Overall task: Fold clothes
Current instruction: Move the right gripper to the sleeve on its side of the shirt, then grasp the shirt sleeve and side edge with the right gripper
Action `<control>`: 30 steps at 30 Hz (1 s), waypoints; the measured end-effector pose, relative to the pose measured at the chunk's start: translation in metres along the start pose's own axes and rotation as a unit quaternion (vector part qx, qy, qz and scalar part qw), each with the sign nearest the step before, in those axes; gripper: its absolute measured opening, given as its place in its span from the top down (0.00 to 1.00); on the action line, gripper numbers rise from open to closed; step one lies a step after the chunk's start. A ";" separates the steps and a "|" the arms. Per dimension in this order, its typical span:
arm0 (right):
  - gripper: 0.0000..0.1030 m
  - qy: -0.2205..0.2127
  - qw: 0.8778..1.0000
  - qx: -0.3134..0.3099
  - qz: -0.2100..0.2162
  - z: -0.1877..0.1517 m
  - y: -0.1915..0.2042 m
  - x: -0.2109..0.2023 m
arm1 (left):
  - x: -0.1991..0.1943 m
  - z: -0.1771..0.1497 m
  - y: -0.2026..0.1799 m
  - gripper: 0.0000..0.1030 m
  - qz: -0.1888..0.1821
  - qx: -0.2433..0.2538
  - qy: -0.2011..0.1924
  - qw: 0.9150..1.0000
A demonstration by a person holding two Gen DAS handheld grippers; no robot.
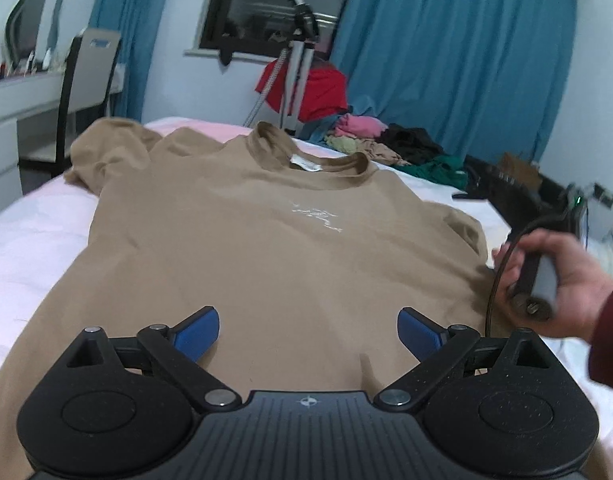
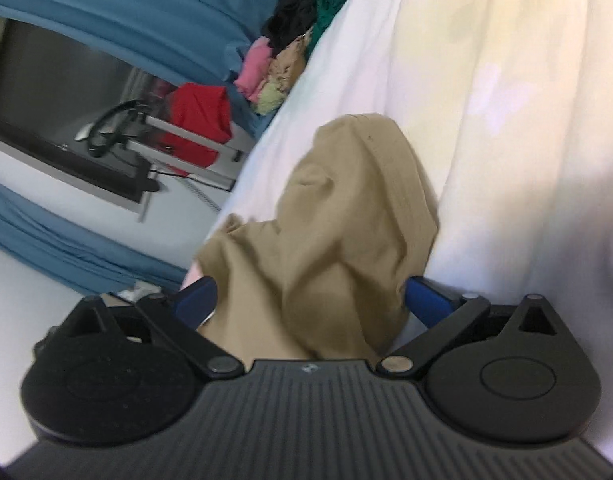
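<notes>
A tan T-shirt [image 1: 266, 240] lies front up and spread flat on the white bed sheet [image 1: 34, 240], collar at the far end. My left gripper [image 1: 308, 320] hovers over its lower middle, blue pads wide apart, open and holding nothing. At the shirt's right edge a person's hand [image 1: 566, 276] holds the other tool's handle. In the right wrist view, which is rolled sideways, my right gripper [image 2: 310, 292] is open. The shirt's rumpled tan sleeve [image 2: 346, 208] lies between its spread fingers [image 2: 426, 300], and the pads do not press on it.
A pile of mixed clothes [image 1: 386, 140] sits at the bed's far right corner. Behind it stand a tripod [image 1: 298, 60] and a red garment [image 1: 318, 92], with blue curtains [image 1: 466, 60] beyond. A chair [image 1: 86, 80] and a desk stand to the left of the bed.
</notes>
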State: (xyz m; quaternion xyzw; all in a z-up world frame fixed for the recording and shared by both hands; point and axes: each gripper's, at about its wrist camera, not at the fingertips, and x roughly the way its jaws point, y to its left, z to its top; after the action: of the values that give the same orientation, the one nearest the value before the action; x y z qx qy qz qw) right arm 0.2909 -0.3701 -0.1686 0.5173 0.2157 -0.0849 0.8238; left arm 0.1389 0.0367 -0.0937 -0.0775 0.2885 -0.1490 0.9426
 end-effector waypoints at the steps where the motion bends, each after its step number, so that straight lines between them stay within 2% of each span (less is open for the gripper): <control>1: 0.00 -0.010 1.000 -0.009 -0.004 0.000 0.002 0.005 | 0.006 0.001 0.004 0.06 -0.004 -0.011 0.009 1.000; 4: 0.00 -0.051 0.998 -0.030 -0.009 0.004 0.008 0.015 | 0.022 0.001 0.017 0.06 -0.017 -0.042 0.032 0.998; 5: 0.09 -0.063 0.997 -0.036 -0.009 0.006 0.009 0.016 | 0.026 0.001 0.019 0.06 -0.017 -0.043 0.033 0.998; 6: 0.21 -0.069 0.997 -0.042 -0.020 0.008 0.010 0.017 | 0.030 0.000 0.020 0.06 -0.018 -0.044 0.033 0.998; 8: 0.78 -0.073 0.995 -0.049 -0.053 0.015 0.009 0.018 | 0.034 0.000 0.021 0.06 -0.017 -0.038 0.030 0.999; 9: 0.91 -0.076 0.994 -0.053 -0.060 0.020 0.008 0.015 | 0.035 0.000 0.021 0.06 -0.018 -0.038 0.029 0.999; 10: 0.95 -0.081 0.993 -0.058 -0.064 0.024 0.007 0.010 | 0.035 0.000 0.020 0.06 -0.018 -0.037 0.028 0.999; 14: 0.95 -0.138 0.984 -0.085 -0.071 0.045 0.001 -0.027 | 0.033 -0.001 0.020 0.06 -0.016 -0.037 0.024 0.999; 17: 0.95 -0.146 0.981 -0.092 -0.083 0.055 -0.013 -0.051 | 0.030 -0.002 0.017 0.06 -0.011 -0.035 0.022 0.999; 21: 0.92 -0.061 0.997 -0.038 -0.042 0.058 -0.035 -0.049 | 0.024 -0.003 0.014 0.06 0.000 -0.032 0.019 0.999; 22: 0.90 -0.048 0.997 -0.040 -0.048 0.055 -0.035 -0.046 | 0.022 -0.004 0.013 0.06 0.002 -0.032 0.020 0.999; 24: 0.79 -0.033 0.995 -0.069 -0.066 0.045 -0.029 -0.037 | 0.020 -0.005 0.012 0.06 0.003 -0.033 0.022 0.999; 25: 0.68 -0.023 0.994 -0.081 -0.066 0.039 -0.027 -0.033 | 0.019 -0.005 0.012 0.06 0.004 -0.032 0.021 0.999; 30: 0.65 0.009 0.992 -0.111 -0.062 0.024 -0.015 -0.005 | 0.021 -0.007 0.012 0.06 0.006 -0.030 0.023 0.999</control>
State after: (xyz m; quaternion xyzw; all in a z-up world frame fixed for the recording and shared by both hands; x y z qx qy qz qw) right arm 0.2872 -0.3983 -0.1694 0.4089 0.2627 -0.1067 0.8674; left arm 0.1545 0.0405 -0.1128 -0.1003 0.3152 -0.1364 0.9338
